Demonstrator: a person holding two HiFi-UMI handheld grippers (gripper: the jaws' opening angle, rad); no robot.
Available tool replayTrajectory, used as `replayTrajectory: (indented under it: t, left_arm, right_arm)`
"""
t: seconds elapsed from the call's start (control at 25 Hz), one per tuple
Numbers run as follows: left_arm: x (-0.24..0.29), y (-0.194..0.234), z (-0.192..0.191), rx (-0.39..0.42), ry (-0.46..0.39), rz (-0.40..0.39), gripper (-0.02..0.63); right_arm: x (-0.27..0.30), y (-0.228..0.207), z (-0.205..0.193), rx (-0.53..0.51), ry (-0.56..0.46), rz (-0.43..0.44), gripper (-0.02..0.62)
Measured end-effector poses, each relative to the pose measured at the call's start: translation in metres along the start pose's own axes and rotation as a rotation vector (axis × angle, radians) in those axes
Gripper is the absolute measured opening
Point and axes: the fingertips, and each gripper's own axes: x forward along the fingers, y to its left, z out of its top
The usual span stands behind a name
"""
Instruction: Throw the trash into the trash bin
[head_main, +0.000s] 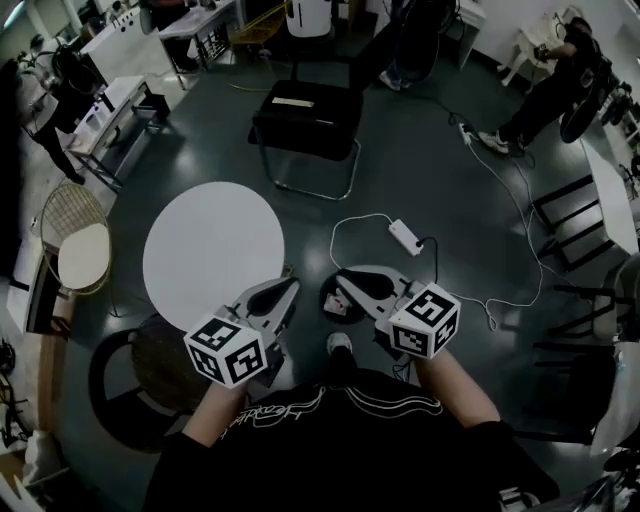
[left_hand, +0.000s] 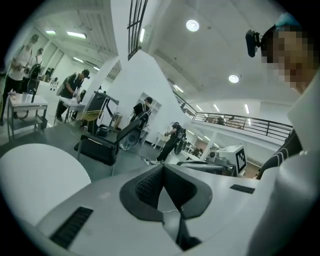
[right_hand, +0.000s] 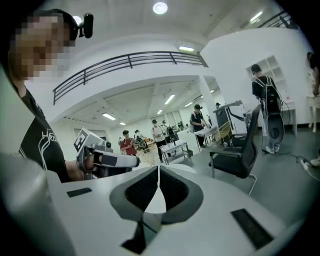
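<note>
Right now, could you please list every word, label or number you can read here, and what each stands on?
No text is legible.
Black shirt: white script lettering, too blurred to read.
Left marker cube and right marker cube: square patterns only, no letters.

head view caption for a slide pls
Both shut, left gripper and right gripper side by side above dark floor, round white table at left.

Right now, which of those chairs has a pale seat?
The round wire chair at far left; the cantilever chair beyond the white table has a black seat.
</note>
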Motion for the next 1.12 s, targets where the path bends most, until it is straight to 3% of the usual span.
replayTrajectory:
  t: [0.2,0.4,0.52,0.88,1.12]
  left_arm:
    - [-0.075,-0.035,0.028,0.1,-0.107,-0.006,0.006]
    - [-0.12,-0.058,0.028,0.172,-0.14,-0.017,0.006]
    - [-0.135,-0.067,0.019,0.199,-0.143,-0.031,0.006]
    - [-0.146,-0.073,0.0,0.173,-0.14,-0.086,0.006]
    - [-0.149,-0.067,-0.002,0.15,-0.146,-0.07,0.006]
  right_arm:
    - [-0.011,0.087,0.037,-0.086,-0.072,0.037,0.038]
    - [-0.03,0.135,0.05,-0.156,-0.163,0.006,0.034]
    - [-0.035,0.149,0.042,-0.155,-0.166,-0.008,0.034]
    - [-0.034,0.164,0.024,-0.133,-0.144,-0.041,0.034]
    - [-0.031,0.163,0.02,-0.135,-0.126,-0.043,0.034]
